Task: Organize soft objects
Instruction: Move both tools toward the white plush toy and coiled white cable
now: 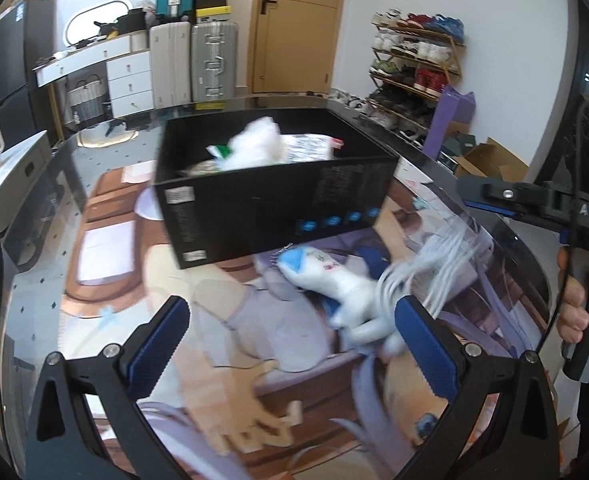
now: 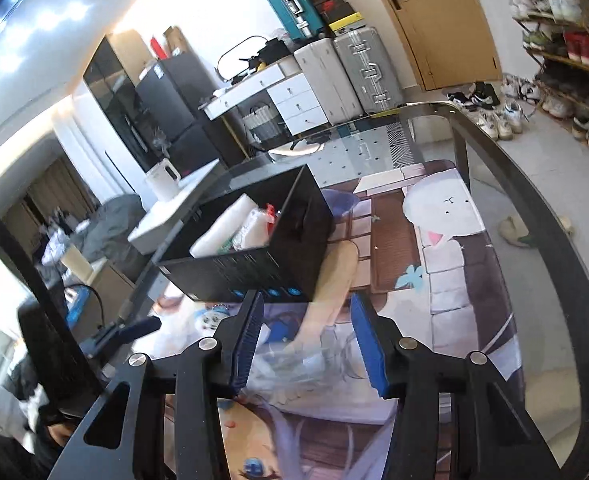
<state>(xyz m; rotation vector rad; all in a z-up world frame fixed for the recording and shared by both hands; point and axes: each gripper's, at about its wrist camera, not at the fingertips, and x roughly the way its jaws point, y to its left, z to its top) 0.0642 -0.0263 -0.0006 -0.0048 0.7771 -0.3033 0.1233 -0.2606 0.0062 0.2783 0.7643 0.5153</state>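
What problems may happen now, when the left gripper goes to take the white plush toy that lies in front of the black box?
1. The left gripper is open, but the white plush toy lies toward its right finger, not centred; closing may pinch only a limb.
2. The toy's long pale strands could snag or trail outside the black box.
3. The box already holds soft items, so the toy might sit high.

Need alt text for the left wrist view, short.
The open left gripper hovers over a white and blue plush toy lying on the printed mat, just in front of a black box already holding soft white items. The right gripper shows at the right edge.
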